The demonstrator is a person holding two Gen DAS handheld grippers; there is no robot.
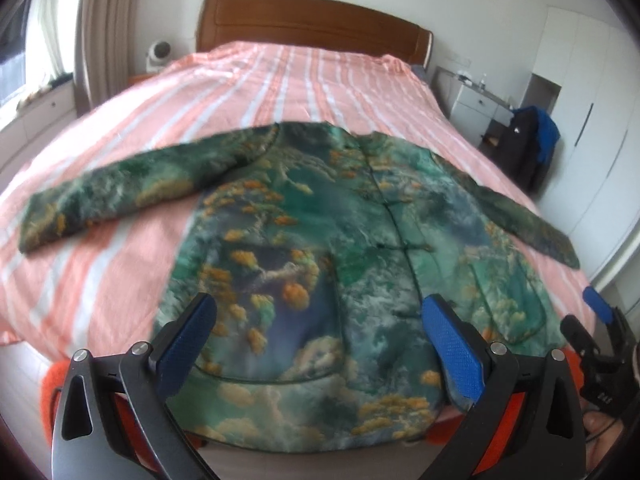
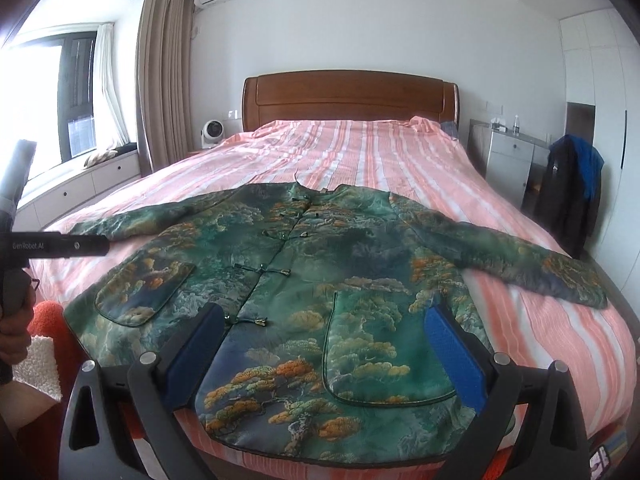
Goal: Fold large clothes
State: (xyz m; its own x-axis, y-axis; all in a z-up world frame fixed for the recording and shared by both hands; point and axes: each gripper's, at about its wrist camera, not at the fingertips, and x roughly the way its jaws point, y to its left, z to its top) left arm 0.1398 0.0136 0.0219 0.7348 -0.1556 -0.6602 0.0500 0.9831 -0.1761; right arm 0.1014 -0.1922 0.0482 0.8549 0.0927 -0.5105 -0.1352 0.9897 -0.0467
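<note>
Right wrist view: both the left gripper (image 1: pixel 320 344) and right gripper (image 2: pixel 324 356) gape empty above the jacket (image 2: pixel 320 280), whose slippery padded fabric could slide when pinched.

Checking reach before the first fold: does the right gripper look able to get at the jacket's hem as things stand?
Probably yes. The right gripper hangs open over the jacket near its hem, which lies flat at the near edge of the bed; nothing lies between its fingers and the cloth.

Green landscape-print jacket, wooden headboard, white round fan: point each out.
Green landscape-print jacket (image 2: pixel 304 276), right wrist view, chest panel.
Wooden headboard (image 2: pixel 348 96), right wrist view, centre board.
White round fan (image 2: pixel 211 133), right wrist view, front grille.
</note>
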